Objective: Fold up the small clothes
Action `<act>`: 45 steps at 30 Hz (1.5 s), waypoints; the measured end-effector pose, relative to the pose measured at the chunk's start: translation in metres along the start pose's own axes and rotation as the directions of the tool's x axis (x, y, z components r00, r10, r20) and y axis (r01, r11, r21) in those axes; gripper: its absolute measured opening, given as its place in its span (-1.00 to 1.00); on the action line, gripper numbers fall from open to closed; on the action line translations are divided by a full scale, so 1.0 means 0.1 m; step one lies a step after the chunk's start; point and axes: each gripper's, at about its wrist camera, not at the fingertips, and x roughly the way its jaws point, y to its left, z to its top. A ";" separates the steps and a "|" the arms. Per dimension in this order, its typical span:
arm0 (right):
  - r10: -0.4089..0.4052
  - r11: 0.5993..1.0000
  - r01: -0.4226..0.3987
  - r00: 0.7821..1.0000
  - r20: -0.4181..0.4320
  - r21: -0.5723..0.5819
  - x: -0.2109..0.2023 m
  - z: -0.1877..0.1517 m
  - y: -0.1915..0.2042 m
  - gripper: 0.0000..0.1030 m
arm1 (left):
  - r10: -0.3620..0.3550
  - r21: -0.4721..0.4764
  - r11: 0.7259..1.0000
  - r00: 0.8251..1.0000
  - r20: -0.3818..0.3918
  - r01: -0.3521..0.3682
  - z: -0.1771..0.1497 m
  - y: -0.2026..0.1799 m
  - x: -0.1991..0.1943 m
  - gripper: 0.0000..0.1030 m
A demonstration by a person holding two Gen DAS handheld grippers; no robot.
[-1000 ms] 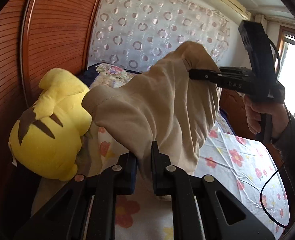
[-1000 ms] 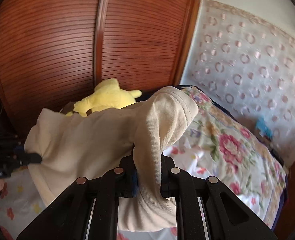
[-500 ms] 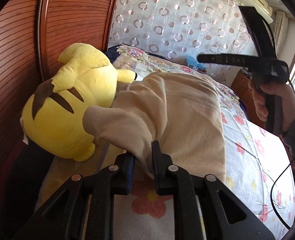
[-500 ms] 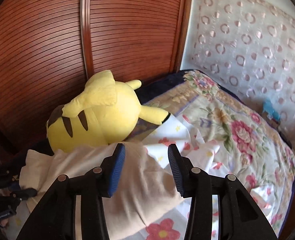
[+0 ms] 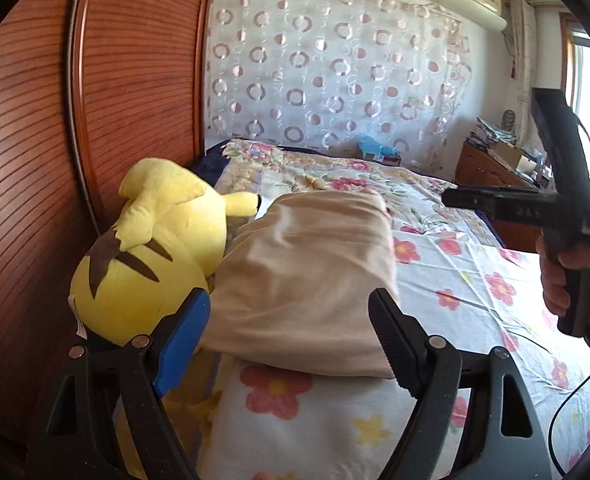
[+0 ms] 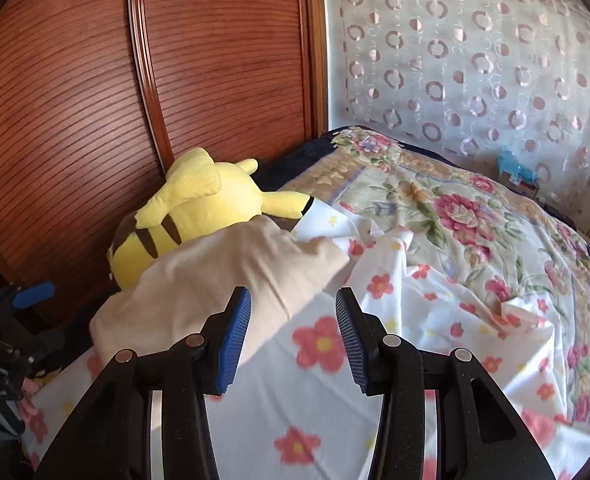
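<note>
Both tools are released, the left tool (image 5: 289,334) and right tool (image 6: 293,330) gaping over nothing. Folded, the beige cotton garment (image 5: 311,276) lies on the flowered white bedsheet (image 6: 395,344), touching the yellow plush toy (image 5: 155,252) beside it.

Left wrist view: pale raised lettering on the side of the right tongs (image 5: 449,197), at about 3 o'clock in the frame; it looks like "DAS", though the characters are small and partly blurred.

Right wrist view: a tiny pale label on the body of the left tongs (image 6: 35,295), at about 8 o'clock; illegible.

No other readable text.
</note>
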 end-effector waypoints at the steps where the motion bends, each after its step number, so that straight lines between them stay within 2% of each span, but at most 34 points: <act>1: -0.005 1.000 0.005 1.000 0.010 0.005 -0.11 -0.07 0.02 -0.11 | 0.003 0.014 1.000 1.000 0.002 -0.003 0.00 -0.06 -0.03 0.59; 5: -0.033 0.999 0.032 0.999 0.038 0.025 -0.50 -0.35 0.11 -0.10 | -0.021 0.042 0.999 1.000 0.020 0.020 0.00 -0.30 -0.18 0.59; 10: -0.080 0.994 0.074 0.994 0.076 0.085 -1.01 -0.73 0.17 0.19 | -0.087 0.089 0.992 0.996 0.030 0.085 -0.06 -0.65 -0.33 0.59; 12: -0.122 0.987 0.112 0.989 0.086 0.117 -1.21 -0.90 0.19 0.20 | -0.111 0.110 0.988 0.993 0.033 0.107 -0.08 -0.81 -0.39 0.59; 19: -0.238 0.954 0.206 0.962 0.133 0.217 -1.86 -1.25 0.33 0.45 | -0.182 0.177 0.970 0.982 0.053 0.170 -0.05 -1.35 -0.62 0.59; 23: -0.305 0.935 0.262 0.939 0.162 0.241 -2.15 -1.34 0.46 0.50 | -0.209 0.200 0.961 0.975 0.069 0.191 -0.02 -1.58 -0.78 0.59; 33: -0.428 0.885 0.347 0.869 0.249 0.309 -2.53 -1.57 0.95 0.50 | -0.217 0.220 0.957 0.969 0.116 0.188 0.13 -1.83 -1.14 0.59; 37: -0.446 0.874 0.356 0.857 0.258 0.331 -2.56 -1.72 1.07 0.50 | -0.219 0.217 0.958 0.969 0.119 0.190 0.14 -1.86 -1.18 0.59; 45: -0.454 0.868 0.356 0.851 0.264 0.347 -2.59 -1.80 1.17 0.50 | -0.200 0.222 0.960 0.971 0.131 0.168 0.13 -1.88 -1.23 0.59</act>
